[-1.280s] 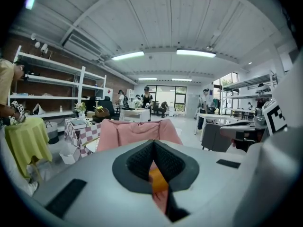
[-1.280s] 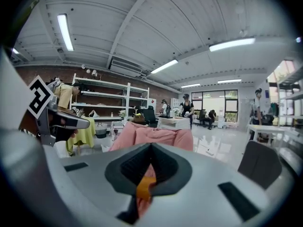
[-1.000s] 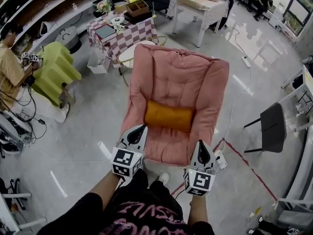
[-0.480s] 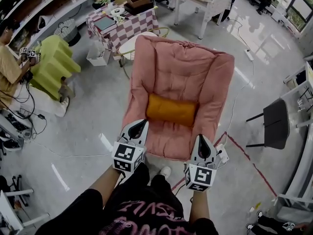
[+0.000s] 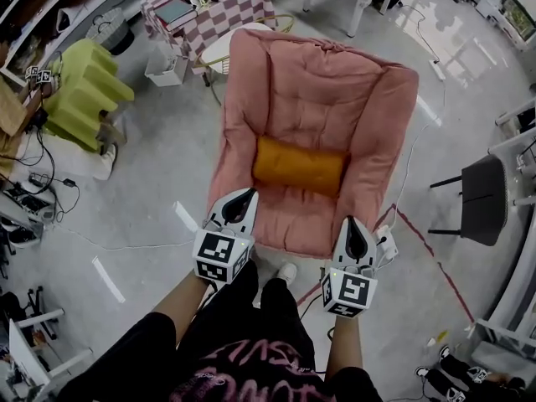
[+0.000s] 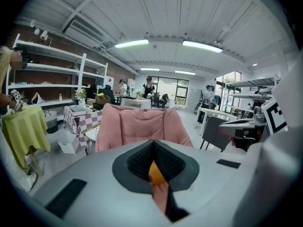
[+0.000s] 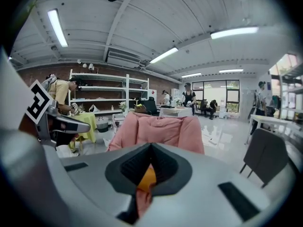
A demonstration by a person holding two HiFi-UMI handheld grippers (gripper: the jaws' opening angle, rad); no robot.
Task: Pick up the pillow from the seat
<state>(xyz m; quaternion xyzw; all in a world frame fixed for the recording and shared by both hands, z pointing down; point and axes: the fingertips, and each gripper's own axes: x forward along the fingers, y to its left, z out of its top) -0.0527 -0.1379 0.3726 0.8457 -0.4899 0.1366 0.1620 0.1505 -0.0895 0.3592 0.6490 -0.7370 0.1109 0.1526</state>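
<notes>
An orange pillow lies across the seat of a pink padded armchair. My left gripper hangs over the chair's front left edge, jaws shut and empty. My right gripper is at the front right edge, also shut with nothing in it. Both point toward the pillow and stay short of it. In the left gripper view the pillow shows as an orange sliver through the jaw notch, with the armchair behind. The right gripper view gives the same: pillow and armchair.
A yellow-green covered table and a checkered table stand to the left and behind the chair. A dark grey chair is at the right. Cables trail on the floor at left. My legs and a shoe are just before the armchair.
The view has closed in on the armchair, which now sits larger and lower in frame. Both grippers have come forward with it to the seat's front edge, still shut.
</notes>
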